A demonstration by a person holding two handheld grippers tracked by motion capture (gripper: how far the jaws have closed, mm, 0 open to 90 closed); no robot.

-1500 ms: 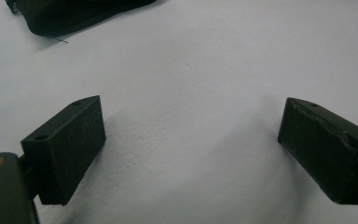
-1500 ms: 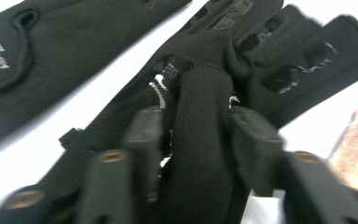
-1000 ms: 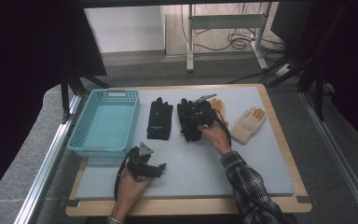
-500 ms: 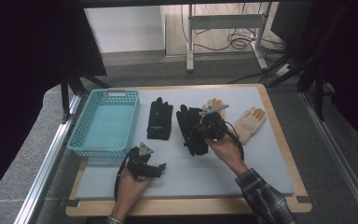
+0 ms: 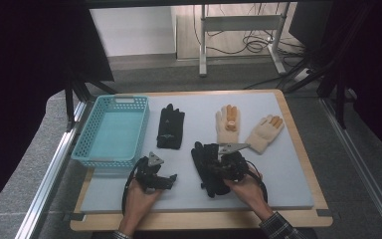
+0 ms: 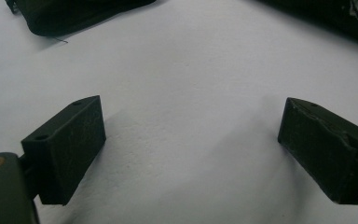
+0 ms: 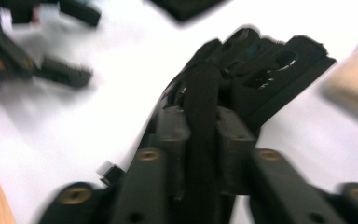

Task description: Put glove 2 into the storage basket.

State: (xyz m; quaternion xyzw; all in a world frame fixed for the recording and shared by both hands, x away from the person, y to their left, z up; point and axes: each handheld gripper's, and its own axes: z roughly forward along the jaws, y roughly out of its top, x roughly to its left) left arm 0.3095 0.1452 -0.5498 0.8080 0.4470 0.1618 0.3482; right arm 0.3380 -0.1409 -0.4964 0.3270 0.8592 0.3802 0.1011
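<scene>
glove [image 7: 242, 70]: black, limp, strap pinched in right jaws; left jaws wide apart

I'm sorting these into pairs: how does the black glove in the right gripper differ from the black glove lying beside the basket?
The black glove in the right gripper lies near the table's front edge; the black glove beside the basket lies farther back. The first has a fold between the right gripper jaws, which have just been opening; the second lies untouched. The first looks crumpled, the second flat. Both are black with fingers pointing away from the person.
</scene>
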